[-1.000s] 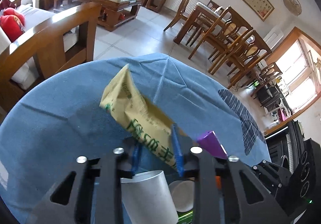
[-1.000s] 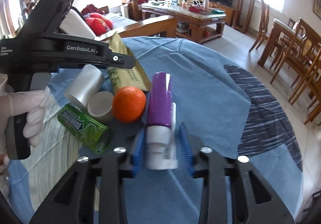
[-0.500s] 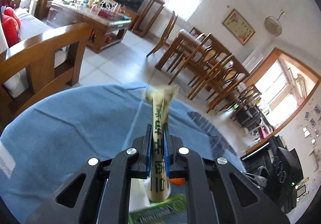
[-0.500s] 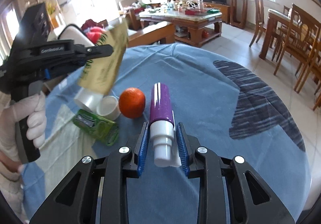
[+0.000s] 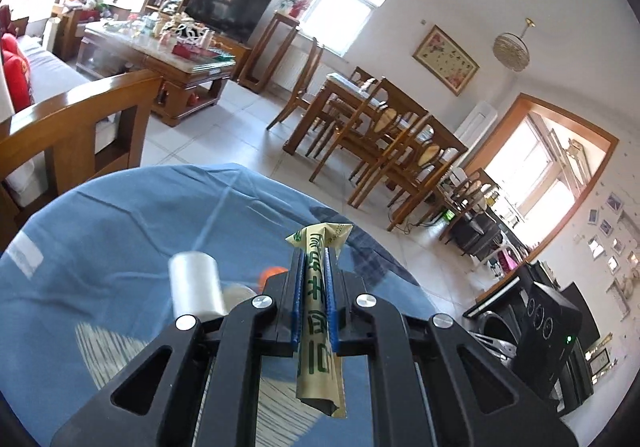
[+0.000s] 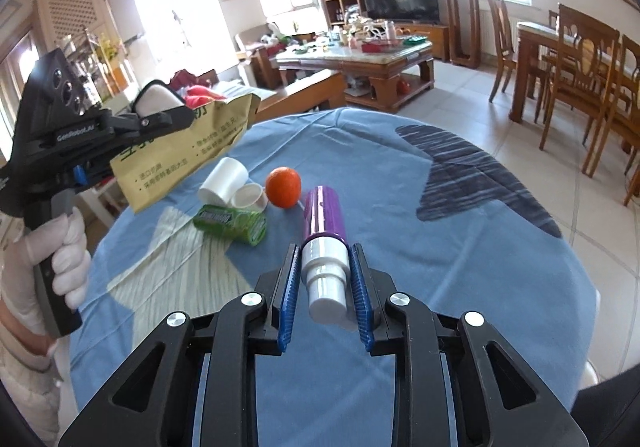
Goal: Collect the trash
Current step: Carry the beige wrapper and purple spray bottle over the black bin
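My left gripper [image 5: 314,255] is shut on a yellow paper packet [image 5: 318,311] with green print and holds it in the air above the round blue table [image 5: 100,231]. In the right wrist view the left gripper [image 6: 176,119] shows at the left with the packet [image 6: 184,155] hanging from it. My right gripper [image 6: 325,251] is shut on the white cap end of a purple bottle [image 6: 322,215], lifted off the table [image 6: 440,247].
On the table lie a white cup on its side [image 6: 224,181], a small white cup [image 6: 250,197], an orange [image 6: 283,187] and a green gum pack [image 6: 230,225]. A wooden sofa arm [image 5: 76,127] stands beyond the table's far edge. Dining chairs [image 6: 580,75] stand at the right.
My left gripper closed on the yellow packet and lifted it off the table. My right gripper closed on the purple bottle and raised it slightly.
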The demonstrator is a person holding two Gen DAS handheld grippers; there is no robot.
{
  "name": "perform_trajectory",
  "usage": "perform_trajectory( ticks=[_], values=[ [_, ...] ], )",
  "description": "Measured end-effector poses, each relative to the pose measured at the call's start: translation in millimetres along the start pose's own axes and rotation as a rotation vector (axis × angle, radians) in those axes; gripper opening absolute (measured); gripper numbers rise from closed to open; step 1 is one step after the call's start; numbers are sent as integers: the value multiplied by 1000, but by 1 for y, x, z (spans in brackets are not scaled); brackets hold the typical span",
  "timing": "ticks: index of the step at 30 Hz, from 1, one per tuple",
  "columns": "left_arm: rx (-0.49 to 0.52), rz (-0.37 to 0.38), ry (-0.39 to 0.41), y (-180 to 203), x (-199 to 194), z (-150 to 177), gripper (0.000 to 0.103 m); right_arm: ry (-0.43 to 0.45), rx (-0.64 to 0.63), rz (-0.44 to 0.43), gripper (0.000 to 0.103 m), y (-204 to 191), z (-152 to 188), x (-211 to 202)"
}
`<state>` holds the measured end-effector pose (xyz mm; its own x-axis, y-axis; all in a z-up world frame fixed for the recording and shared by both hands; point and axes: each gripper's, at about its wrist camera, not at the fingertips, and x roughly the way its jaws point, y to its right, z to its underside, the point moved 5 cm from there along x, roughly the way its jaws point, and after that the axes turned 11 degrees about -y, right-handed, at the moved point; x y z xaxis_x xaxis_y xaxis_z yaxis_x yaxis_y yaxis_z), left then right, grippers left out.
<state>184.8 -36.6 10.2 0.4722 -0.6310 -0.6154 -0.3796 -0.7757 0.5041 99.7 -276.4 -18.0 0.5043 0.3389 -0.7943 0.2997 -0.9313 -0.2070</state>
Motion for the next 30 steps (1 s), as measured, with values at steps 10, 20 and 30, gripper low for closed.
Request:
perform_trajectory(
  ticks=[10,20,30],
  values=[
    [143,60,-20,85,7,37,11,55,20,18,25,20,43,-67],
    [220,189,-72,156,43,75,11,107,112,105,25,85,103,-141],
    [266,305,-169,229,101,111,11,161,291,198,25,174,178,-202]
  ],
)
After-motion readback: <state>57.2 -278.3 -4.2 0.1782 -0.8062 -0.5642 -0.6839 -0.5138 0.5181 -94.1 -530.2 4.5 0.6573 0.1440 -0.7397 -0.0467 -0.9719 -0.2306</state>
